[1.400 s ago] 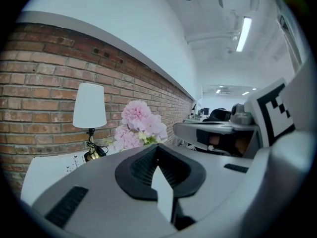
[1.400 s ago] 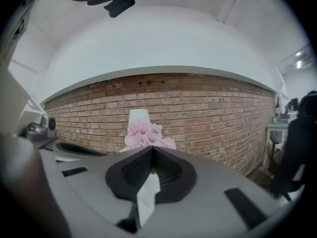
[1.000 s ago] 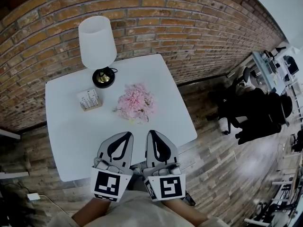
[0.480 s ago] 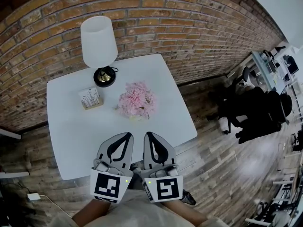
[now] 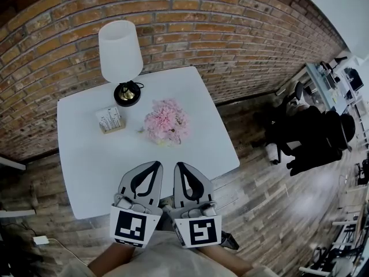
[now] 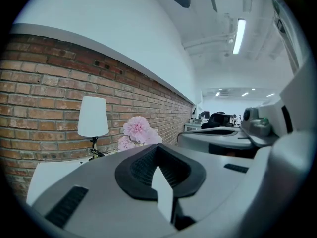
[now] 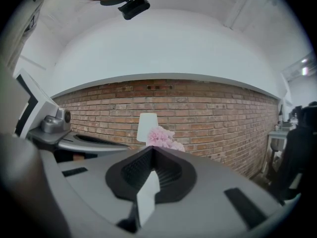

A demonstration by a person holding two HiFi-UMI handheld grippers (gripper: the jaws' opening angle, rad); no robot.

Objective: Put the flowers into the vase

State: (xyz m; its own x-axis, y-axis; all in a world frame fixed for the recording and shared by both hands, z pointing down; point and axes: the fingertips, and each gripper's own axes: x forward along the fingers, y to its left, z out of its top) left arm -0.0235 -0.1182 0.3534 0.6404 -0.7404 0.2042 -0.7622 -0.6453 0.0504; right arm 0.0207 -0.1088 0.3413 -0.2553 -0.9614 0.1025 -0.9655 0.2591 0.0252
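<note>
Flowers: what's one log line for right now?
flowers: on table, near lamp | left claw: shut, empty | right claw: shut, empty

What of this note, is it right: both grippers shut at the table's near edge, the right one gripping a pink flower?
One error: the right gripper is shut on nothing, as the right gripper view shows; the pink flowers stand further back on the table. The rest holds.
</note>
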